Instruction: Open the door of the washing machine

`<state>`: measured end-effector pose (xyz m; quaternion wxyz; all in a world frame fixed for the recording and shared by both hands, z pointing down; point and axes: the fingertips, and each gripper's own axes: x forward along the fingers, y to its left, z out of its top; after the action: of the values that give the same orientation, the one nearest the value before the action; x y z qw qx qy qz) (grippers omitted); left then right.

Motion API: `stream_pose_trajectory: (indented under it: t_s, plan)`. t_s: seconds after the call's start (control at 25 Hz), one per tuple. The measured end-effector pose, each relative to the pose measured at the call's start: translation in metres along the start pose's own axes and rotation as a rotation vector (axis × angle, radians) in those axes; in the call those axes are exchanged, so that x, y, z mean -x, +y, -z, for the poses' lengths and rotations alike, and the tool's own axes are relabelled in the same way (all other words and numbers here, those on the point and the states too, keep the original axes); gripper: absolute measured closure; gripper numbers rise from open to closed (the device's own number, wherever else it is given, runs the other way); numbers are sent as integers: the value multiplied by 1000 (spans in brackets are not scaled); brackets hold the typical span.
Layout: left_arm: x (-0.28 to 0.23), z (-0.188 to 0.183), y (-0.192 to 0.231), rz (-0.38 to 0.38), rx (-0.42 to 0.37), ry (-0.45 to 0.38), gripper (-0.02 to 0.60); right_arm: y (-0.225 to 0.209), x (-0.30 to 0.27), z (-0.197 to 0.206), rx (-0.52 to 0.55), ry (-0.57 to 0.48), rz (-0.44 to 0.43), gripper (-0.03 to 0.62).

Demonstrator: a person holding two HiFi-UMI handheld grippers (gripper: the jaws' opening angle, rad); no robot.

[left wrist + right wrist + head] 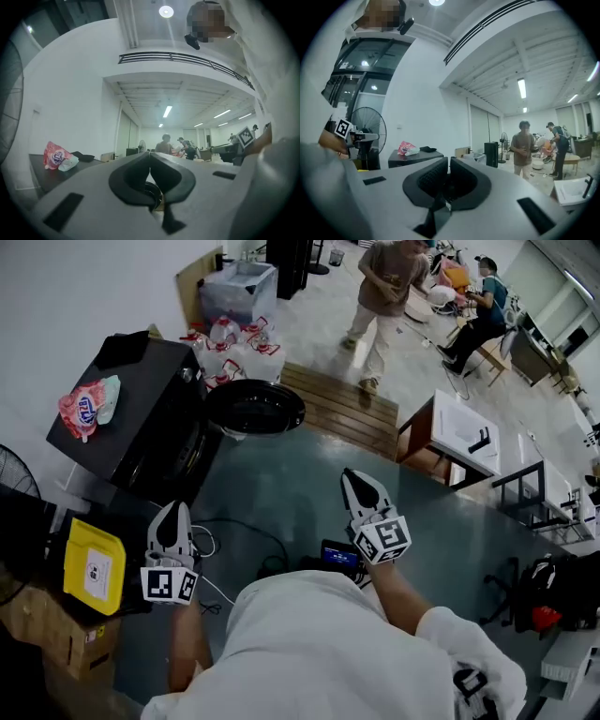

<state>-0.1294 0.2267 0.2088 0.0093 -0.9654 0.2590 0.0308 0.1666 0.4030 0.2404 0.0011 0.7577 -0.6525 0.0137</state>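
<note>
White shirt [309, 652] is seen at the bottom of the head view. Left gripper [172, 510] and right gripper [354, 476] are held out level over the floor [281, 484], well apart. Both pairs of jaws are pressed together, with nothing pinched. Washer [141, 418] is set ahead-left, apart from both grippers. Its round door [255, 407] is swung open. Pink bag [86, 409] is laid on top.

We count 1 black boxy washing machine [141, 399] w/ 1 round dark door [255, 407], 1 pink plastic bag [82, 409], 1 flat yellow plastic box [94, 568], 2 white claws, left claw [172, 512] & right claw [356, 476], 2 ppl: standing person [382, 292], seated person [480, 315].
</note>
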Motion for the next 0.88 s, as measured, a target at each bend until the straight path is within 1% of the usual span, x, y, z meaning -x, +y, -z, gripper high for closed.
stream_pose_trajectory:
  t_s: [0.08, 0.16, 0.28, 0.4, 0.52, 0.72, 0.88]
  plan:
    - [0, -1, -4, 2, 4, 1, 571, 2, -5, 3, 37, 8, -37, 553]
    - [-1, -1, -10, -4, 20, 6, 571, 5, -12, 13, 59, 47, -85, 553]
    - [1, 2, -33, 6, 54, 22, 571, 7, -5, 15, 41, 55, -124, 553]
    - [-4, 20, -52, 17, 50, 65, 571, 8, 0, 18, 41, 59, -150, 554]
    - [-4, 34, -58, 5, 82, 91, 571, 11, -6, 23, 40, 66, -175, 554]
    - [1, 45, -67, 4, 82, 126, 571, 15, -11, 19, 15, 40, -191, 556]
    - [6, 49, -68, -24, 82, 140, 571, 19, -11, 17, 17, 25, -205, 556]
